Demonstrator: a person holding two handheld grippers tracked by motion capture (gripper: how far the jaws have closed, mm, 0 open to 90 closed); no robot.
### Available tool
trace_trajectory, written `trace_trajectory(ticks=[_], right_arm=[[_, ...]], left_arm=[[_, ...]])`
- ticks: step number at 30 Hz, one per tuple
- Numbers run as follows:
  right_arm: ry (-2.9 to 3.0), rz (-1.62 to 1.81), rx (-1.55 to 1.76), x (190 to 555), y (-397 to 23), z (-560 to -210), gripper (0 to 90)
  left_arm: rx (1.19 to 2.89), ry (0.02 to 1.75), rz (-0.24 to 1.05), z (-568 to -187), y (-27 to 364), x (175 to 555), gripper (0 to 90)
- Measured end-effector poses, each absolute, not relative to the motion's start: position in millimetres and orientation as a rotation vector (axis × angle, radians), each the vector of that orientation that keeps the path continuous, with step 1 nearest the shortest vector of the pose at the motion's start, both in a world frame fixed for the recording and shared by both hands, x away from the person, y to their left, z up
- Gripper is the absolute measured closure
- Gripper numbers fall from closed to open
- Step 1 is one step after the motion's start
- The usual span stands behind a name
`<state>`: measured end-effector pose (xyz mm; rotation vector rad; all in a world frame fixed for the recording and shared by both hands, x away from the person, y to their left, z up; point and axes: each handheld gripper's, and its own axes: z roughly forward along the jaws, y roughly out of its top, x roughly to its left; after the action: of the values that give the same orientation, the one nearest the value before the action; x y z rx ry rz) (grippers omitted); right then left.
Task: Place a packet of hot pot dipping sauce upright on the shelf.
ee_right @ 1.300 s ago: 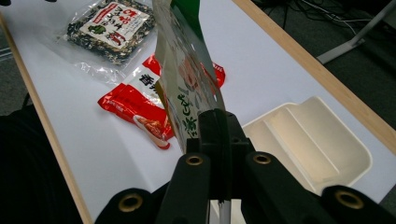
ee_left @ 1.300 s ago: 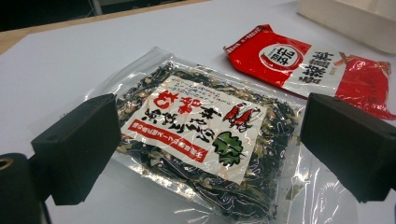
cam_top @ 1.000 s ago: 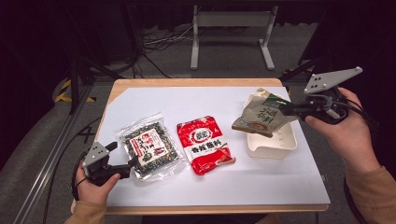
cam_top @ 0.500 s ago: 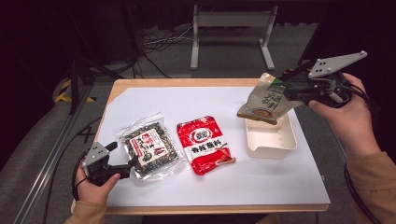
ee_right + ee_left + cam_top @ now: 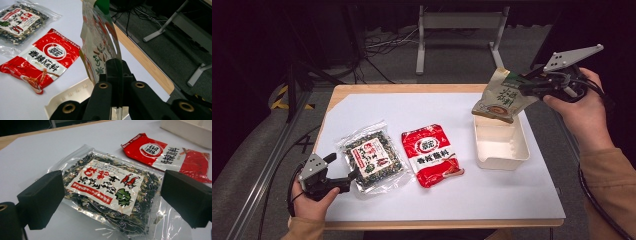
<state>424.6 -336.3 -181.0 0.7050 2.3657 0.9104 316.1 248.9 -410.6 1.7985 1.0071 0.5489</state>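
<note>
My right gripper (image 5: 528, 89) is shut on the edge of a beige and green packet (image 5: 500, 96), which hangs in the air over the far end of the cream tray (image 5: 502, 150). In the right gripper view the packet (image 5: 100, 47) stands edge-on, pinched between the two black jaws. My left gripper (image 5: 348, 179) rests low at the table's front left with its jaws open, right at the near corner of a clear bag of dark dried flakes (image 5: 371, 160). That bag (image 5: 110, 192) lies flat between and beyond the open jaws in the left gripper view. A red packet (image 5: 430, 154) lies flat mid-table.
A white sheet (image 5: 422, 120) covers the wooden table. Beyond the far edge are a metal stand (image 5: 459, 30) and cables on the floor. A metal rail (image 5: 267, 165) runs along the table's left side.
My right gripper has lifted the beige packet out of the tray, up and toward the far right. The left gripper has stayed put.
</note>
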Motion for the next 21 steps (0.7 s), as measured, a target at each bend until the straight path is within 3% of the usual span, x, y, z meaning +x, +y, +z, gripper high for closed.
trace_trajectory(ticks=[21], right_arm=[[2.348,0.810,0.627,475.8,-342.8,-193.9,89.2]], left_arm=[[1.795,1.005,0.546,-411.3,248.8,318.3,5.8]])
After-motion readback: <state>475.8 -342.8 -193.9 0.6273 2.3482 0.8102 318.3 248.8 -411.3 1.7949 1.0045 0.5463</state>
